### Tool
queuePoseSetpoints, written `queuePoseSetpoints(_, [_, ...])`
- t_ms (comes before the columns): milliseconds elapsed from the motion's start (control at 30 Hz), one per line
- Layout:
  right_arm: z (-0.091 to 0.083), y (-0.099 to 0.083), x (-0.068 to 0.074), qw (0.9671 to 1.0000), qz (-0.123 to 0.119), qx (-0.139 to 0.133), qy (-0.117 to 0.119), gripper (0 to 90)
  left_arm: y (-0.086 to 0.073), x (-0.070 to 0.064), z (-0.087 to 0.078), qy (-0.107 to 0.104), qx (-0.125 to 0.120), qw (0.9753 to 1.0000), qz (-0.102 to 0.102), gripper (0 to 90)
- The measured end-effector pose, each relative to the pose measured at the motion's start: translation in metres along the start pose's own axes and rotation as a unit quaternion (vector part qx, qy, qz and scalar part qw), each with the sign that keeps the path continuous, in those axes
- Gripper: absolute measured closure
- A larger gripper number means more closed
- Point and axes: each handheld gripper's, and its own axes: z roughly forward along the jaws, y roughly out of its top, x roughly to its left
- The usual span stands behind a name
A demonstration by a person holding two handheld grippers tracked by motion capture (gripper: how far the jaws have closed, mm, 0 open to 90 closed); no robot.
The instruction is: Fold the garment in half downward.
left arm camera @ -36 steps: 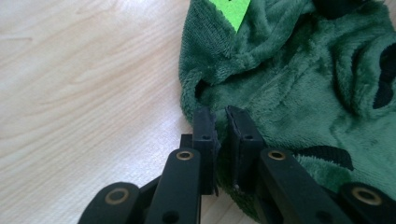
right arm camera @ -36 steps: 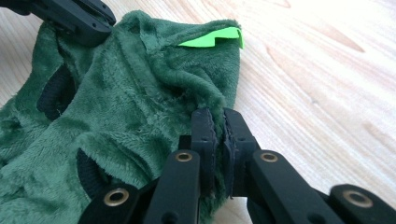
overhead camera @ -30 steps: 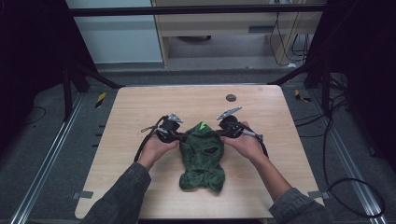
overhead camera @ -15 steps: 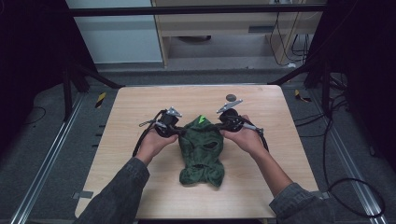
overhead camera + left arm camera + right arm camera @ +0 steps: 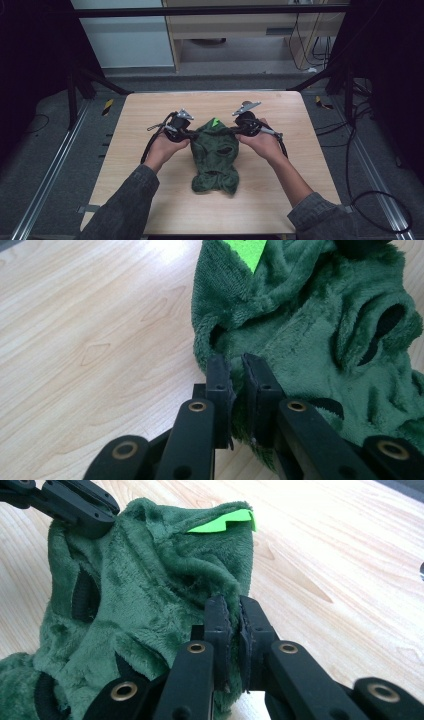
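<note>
A dark green fleece garment (image 5: 215,157) lies near the middle of the pale wooden table (image 5: 125,150), its plush pile thick, soft and rumpled into deep folds. In the high view it narrows from a wide upper end, held between the two hands, to a bunched lower end nearer the person. A flat, bright lime-green patch with a stepped edge (image 5: 222,522) stands out at the top of the cloth, smooth against the fuzzy nap. Dark oval openings edged with black trim (image 5: 382,330) break the surface. The left tongs (image 5: 236,371) are matte black, with ridged pads and brass-coloured rivets, and are pressed nearly together on a fold at the garment's edge, a tuft of green pile caught between them. The right tongs (image 5: 232,611), of the same hard black build, pinch the opposite edge of the fleece just below the lime patch. In the right gripper view the other tongs show at the upper left, biting the far side of the cloth. The table's light grain shows smooth and bare around the garment.
</note>
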Motion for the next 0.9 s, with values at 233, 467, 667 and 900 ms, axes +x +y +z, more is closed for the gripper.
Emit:
queuePoseSetpoints(233, [-0.001, 0.006, -0.001, 1.0, -0.002, -0.002, -0.002, 84.3, 0.001, 0.003, -0.001, 0.002, -0.002, 1.0, -0.003, 82.5])
queuePoseSetpoints(467, [-0.005, 0.014, -0.003, 0.9999, -0.004, -0.009, -0.006, 84.4, 0.01, 0.006, -0.006, 0.01, -0.009, 0.9999, -0.002, 82.5])
queuePoseSetpoints(667, [-0.007, 0.019, -0.004, 0.9999, -0.005, -0.012, -0.008, 84.3, 0.013, 0.007, -0.007, 0.009, -0.008, 0.9999, -0.001, 82.5])
queuePoseSetpoints(900, [-0.009, 0.022, -0.006, 0.9998, -0.004, -0.015, -0.01, 84.4, 0.018, 0.008, -0.011, 0.013, -0.013, 0.9998, 0.001, 82.5])
